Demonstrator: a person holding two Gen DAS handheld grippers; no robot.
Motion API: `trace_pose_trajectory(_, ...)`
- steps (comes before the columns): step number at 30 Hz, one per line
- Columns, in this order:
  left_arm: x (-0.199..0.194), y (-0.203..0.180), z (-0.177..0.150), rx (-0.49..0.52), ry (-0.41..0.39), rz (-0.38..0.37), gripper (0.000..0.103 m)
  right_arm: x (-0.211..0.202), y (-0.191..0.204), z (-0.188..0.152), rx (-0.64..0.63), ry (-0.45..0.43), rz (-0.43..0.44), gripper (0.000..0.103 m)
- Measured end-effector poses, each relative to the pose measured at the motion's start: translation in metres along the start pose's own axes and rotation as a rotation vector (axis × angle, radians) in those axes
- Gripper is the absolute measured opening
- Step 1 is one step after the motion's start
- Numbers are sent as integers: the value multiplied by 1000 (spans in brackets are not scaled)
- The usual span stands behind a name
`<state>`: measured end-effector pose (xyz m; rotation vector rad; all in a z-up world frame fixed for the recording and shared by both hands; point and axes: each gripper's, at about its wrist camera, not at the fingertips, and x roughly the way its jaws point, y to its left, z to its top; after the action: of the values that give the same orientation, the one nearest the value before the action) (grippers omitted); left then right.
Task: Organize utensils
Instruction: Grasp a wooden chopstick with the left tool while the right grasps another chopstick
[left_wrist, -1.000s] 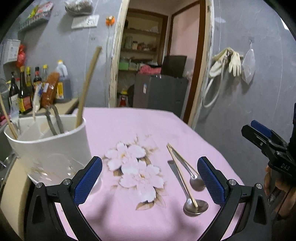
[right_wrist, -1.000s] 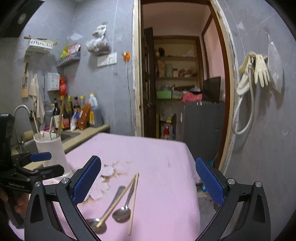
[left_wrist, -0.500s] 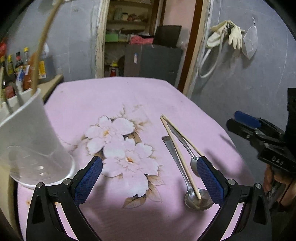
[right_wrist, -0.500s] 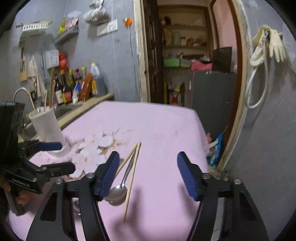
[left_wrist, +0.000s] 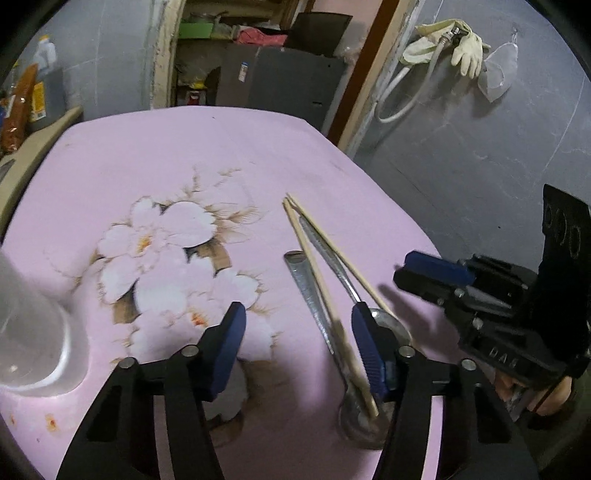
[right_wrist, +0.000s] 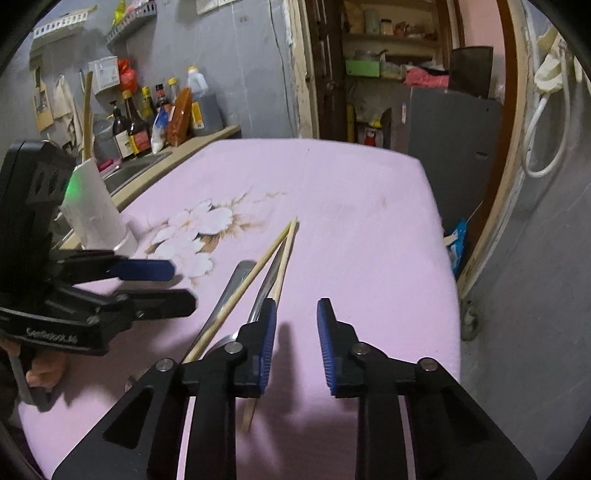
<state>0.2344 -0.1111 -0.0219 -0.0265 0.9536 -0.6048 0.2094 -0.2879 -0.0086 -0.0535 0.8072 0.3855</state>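
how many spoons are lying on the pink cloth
2. One spoon lies left of the crossed chopsticks, bowl nearest the camera; the other spoon lies between them, bowl partly behind the left claw.

dim indoor light, cool and flat. grippers cast soft dark shadows forward onto the pink tablecloth (left_wrist: 229, 147), so the source sits above and behind. heavy fisheye bowing; black vignette at all corners. white cup (left_wrist: 26, 332) blurred at left edge. green glow on cup rim in right view. doorway (right_wrist: 399, 74) slightly warmer.
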Motion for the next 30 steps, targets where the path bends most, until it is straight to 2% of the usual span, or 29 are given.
trace_pose_trajectory(10, 23, 1, 12, -20, 66, -21, 33, 4, 4, -7, -13, 50, 44, 17)
trace_pose_trajectory(15, 30, -4, 18, -44, 83, -11, 15, 4, 7, -9, -13, 51, 46, 17)
trace_pose_trajectory(22, 29, 10, 19, -129, 79, -51, 11, 6, 10, -6, -14, 56, 38, 17)
trace_pose_trajectory(23, 28, 12, 18, -138, 77, -55, 9, 8, 10, -5, -15, 57, 38, 17)
trace_pose_trajectory(24, 26, 13, 18, -141, 76, -48, 2, 9, 10, -4, -15, 57, 39, 17)
trace_pose_trajectory(30, 13, 27, 10, -169, 74, -26, 2, 23, 12, 7, -18, 77, 39, 16)
